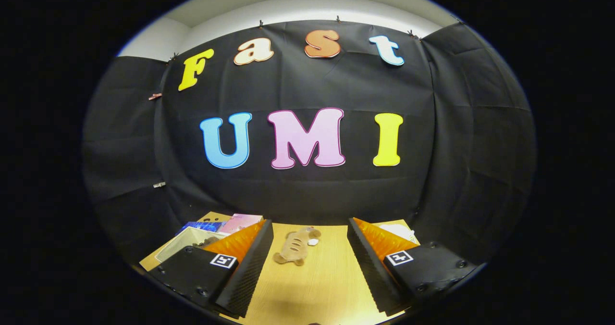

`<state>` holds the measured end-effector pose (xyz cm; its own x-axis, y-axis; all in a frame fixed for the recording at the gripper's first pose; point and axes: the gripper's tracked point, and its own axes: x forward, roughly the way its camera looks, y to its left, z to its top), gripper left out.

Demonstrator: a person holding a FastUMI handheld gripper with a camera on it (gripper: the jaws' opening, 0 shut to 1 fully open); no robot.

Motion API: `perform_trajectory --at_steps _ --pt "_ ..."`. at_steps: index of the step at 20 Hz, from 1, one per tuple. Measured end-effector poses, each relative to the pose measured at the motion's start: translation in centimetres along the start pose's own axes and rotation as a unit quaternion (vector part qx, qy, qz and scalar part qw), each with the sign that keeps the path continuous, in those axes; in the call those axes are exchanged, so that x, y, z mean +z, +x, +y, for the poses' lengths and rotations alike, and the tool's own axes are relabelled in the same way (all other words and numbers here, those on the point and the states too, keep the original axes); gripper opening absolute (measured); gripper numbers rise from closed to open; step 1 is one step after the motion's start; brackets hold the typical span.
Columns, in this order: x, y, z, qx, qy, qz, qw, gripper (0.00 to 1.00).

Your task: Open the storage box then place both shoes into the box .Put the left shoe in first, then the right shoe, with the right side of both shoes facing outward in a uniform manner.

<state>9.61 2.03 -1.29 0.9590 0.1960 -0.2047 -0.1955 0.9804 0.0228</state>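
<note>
Wooden table (331, 286) fills lower centre; storage box (185, 242), lower left, looks already open with something inside; tan shoe (295, 247) on its side at centre, just ahead of the gripper (310, 272), spread wide and empty, presumably lining up.

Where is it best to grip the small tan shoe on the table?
Probably across its middle, coming from above: the tan shoe lies on the wooden table beyond the open gripper, its long axis slanting away, so its narrow width should fit between the fingers.

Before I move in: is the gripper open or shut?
Open. The gripper has its fingers spread wide apart, holding nothing; the tan shoe lies on the table ahead between them.
</note>
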Motion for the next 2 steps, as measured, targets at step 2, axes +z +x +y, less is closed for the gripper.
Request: perform_trajectory --at_steps 2 --pt "-0.47 -0.04 0.42 0.007 -0.002 0.009 1.000 0.96"
